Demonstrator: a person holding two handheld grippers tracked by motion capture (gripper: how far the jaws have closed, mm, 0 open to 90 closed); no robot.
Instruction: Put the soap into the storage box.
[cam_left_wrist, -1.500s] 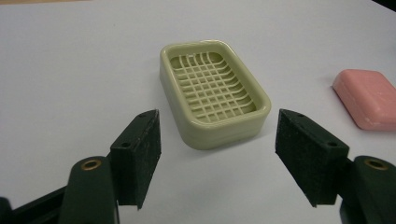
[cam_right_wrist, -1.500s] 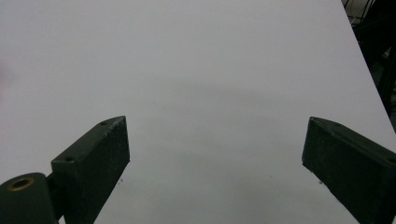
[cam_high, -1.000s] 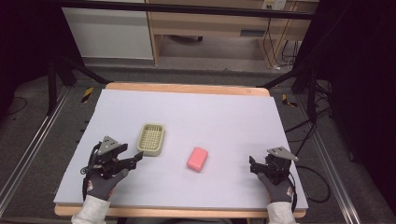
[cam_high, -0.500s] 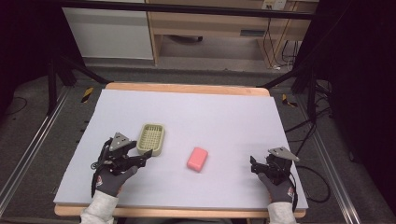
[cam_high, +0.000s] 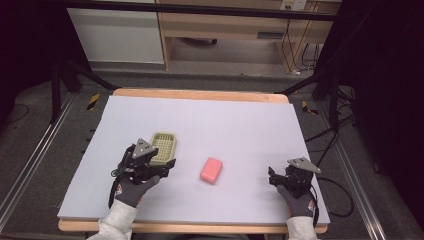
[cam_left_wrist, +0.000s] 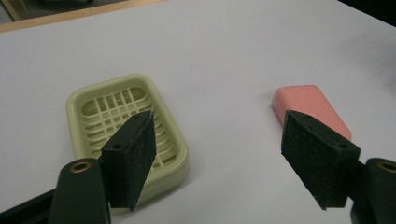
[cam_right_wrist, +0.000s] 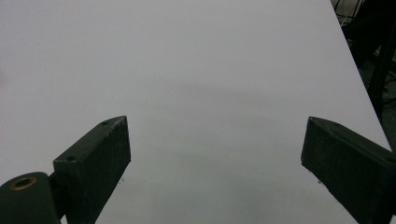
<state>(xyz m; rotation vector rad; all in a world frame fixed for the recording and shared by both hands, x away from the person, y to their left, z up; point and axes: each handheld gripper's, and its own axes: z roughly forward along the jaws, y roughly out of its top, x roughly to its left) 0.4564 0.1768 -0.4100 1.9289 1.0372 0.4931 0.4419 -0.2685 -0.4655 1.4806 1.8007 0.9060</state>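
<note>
Wood-edged table (cam_high: 200, 95) with pale top, grey floor (cam_high: 40, 130), wooden cabinet (cam_high: 225, 30) behind, dark surroundings

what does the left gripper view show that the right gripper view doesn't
Left gripper view: a pale green soap dish with a grid floor, partly behind one black jaw, and a pink soap bar lying apart from it, with the left gripper wide open in front of them.
Right gripper view: the open right gripper over bare mat and dark stands past the table's edge.
Both: the white mat and two parted black jaws.
</note>
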